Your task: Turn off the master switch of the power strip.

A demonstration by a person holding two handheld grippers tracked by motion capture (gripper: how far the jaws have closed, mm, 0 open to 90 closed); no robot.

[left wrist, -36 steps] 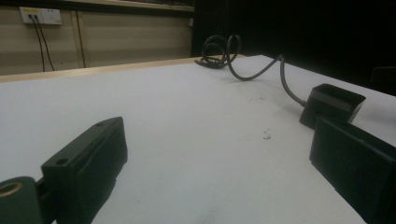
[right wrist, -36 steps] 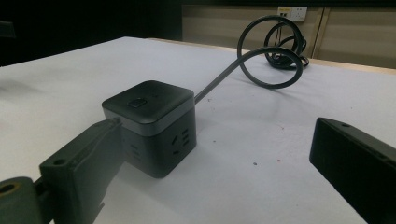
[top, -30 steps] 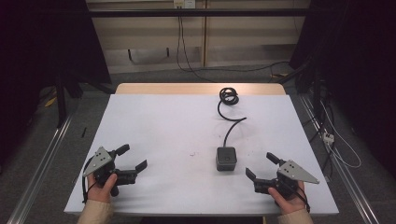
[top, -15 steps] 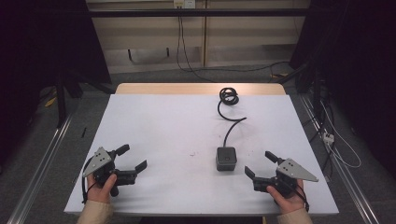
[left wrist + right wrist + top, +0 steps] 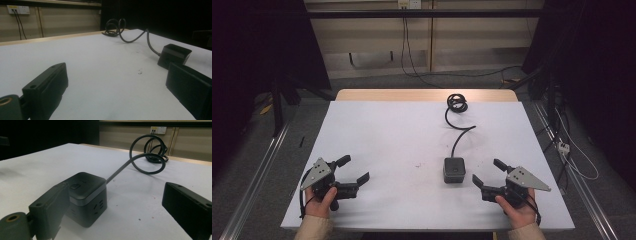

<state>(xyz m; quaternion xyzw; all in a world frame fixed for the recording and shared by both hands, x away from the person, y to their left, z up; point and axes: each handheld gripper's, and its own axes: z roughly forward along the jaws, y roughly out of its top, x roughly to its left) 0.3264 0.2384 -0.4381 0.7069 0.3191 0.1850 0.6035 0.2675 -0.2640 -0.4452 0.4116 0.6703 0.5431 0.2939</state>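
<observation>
Room: dark curtains at both sides, pale wood wall panels behind, a white wall socket [image 5: 158, 130] with 2 black leads hanging from it.
Surface: white matte table [image 5: 387, 135] with a bare wooden strip along its far edge; a few small dark specks on the sheet.
Writing: no brand, label or lettering can be read on anything.
Power cube [image 5: 454, 169]: dark grey, smooth plastic, boxy with rounded corners and a paler band around its middle; 1 small button on top, slot openings on the side faces. It stands flat on the table, right of centre, near the person's edge.
Cable [image 5: 458, 135]: thick black rubbery cord leaving the cube's far side, so the cube and cord run lengthwise away from the person; it curves in 1 open loop, then ends in a tight coil [image 5: 457, 103] at the far edge.
Left gripper [image 5: 353, 173]: held in the left hand [image 5: 319, 197], jaws spread wide and holding nothing, low over the table, well apart from the cube.
Right gripper [image 5: 487, 172]: held in the right hand [image 5: 517, 207], jaws spread wide and holding nothing; just beside the cube, its left jaw close against the cube's near corner in the right gripper view, contact unclear.
</observation>
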